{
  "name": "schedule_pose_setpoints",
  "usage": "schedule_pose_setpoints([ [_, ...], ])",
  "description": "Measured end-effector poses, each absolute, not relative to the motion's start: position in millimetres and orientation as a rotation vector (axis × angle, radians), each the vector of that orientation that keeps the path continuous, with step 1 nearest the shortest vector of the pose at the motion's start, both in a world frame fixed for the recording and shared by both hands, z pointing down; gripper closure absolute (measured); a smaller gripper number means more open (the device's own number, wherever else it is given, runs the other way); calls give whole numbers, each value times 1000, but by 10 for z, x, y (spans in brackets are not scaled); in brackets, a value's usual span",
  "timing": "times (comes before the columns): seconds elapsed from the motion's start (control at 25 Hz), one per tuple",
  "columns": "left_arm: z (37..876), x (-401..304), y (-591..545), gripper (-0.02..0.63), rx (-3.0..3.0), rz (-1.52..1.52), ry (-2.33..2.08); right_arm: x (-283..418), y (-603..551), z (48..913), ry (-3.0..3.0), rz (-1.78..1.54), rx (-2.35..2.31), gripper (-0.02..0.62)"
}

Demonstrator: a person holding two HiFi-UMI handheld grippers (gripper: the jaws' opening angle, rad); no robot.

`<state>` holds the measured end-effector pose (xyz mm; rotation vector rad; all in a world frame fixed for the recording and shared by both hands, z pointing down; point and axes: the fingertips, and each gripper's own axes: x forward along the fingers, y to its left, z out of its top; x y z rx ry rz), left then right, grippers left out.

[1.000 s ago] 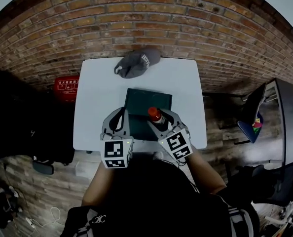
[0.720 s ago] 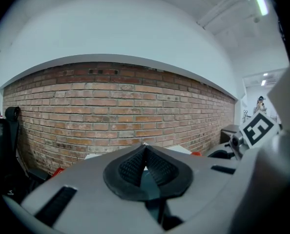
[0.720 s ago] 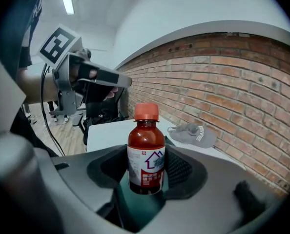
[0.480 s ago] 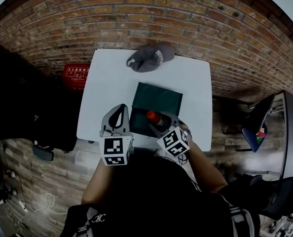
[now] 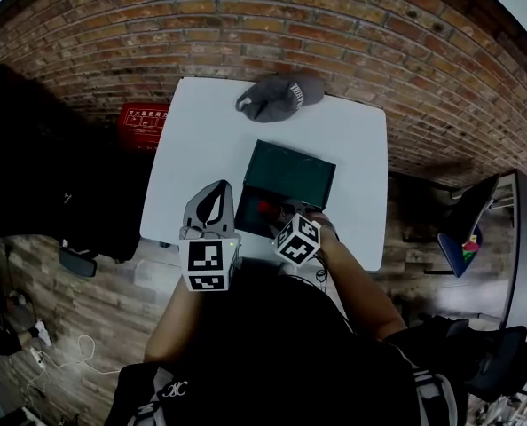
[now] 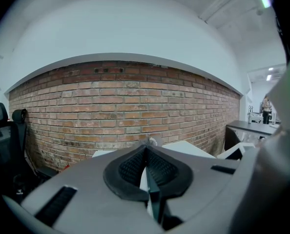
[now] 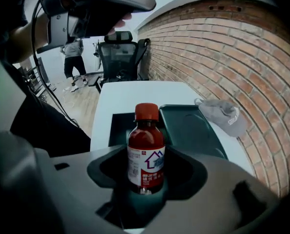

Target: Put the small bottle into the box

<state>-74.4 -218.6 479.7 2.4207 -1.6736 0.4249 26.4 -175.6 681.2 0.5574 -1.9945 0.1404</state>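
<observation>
Down dipped the right tongs (image 7: 146, 174), clamping the small bottle (image 7: 146, 150) over the box (image 7: 191, 126) just ahead, so release seemed near. Left tongs (image 6: 146, 155) sat alongside, pinched together and empty.

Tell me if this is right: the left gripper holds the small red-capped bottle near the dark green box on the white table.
Not quite: the right gripper holds the small bottle, as the right gripper view shows. The left gripper is shut on nothing. The rest is right.

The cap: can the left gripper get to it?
Probably yes. The left gripper is empty, and only bare table lies between it and the cap. Its shut jaws would need opening first.
</observation>
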Motion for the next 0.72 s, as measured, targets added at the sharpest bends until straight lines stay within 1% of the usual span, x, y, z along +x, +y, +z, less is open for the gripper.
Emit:
schedule_pose_setpoints([
  [0.72,4811,-981,-2172,598,2389,443,-1727,267,-1780,7469,-1777,229,476,370],
])
